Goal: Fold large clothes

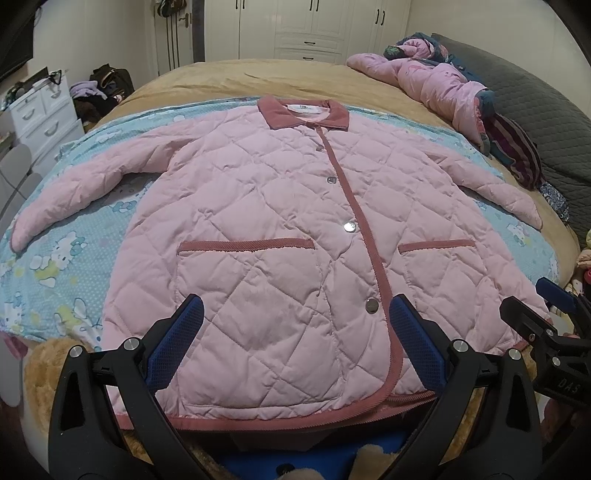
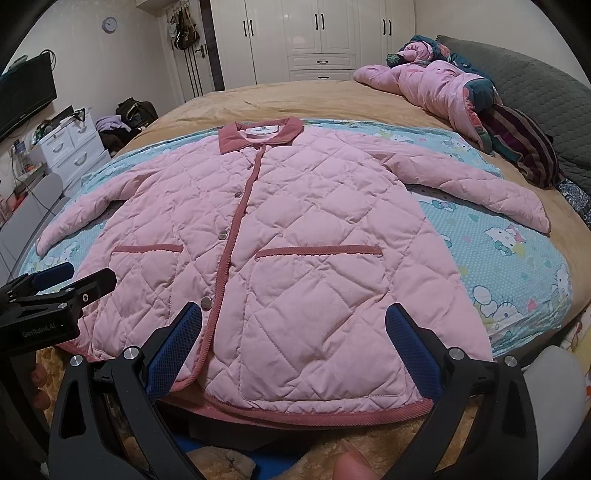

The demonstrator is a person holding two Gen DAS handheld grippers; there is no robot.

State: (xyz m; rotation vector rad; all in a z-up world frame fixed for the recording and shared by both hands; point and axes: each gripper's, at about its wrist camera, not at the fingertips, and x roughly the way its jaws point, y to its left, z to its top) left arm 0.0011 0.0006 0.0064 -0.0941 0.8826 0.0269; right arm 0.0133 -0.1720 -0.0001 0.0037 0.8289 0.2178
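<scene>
A pink quilted jacket (image 1: 266, 221) (image 2: 295, 229) with a darker pink collar, trim and snap buttons lies flat and face up on a blue cartoon-print sheet (image 1: 55, 258) (image 2: 509, 243), both sleeves spread out sideways. My left gripper (image 1: 295, 314) is open above the hem's left half, nothing between its blue pads. My right gripper (image 2: 293, 321) is open above the hem's right half, likewise holding nothing. Each gripper shows at the edge of the other's view: the right gripper (image 1: 535, 306) and the left gripper (image 2: 74, 277).
The sheet covers a tan bedspread (image 1: 221, 77) (image 2: 295, 99). A heap of pink and dark clothes (image 1: 443, 85) (image 2: 461, 92) lies at the back right near a grey quilted headboard (image 2: 546, 96). White drawers (image 1: 40, 114) and a wardrobe (image 2: 321, 33) stand beyond the bed.
</scene>
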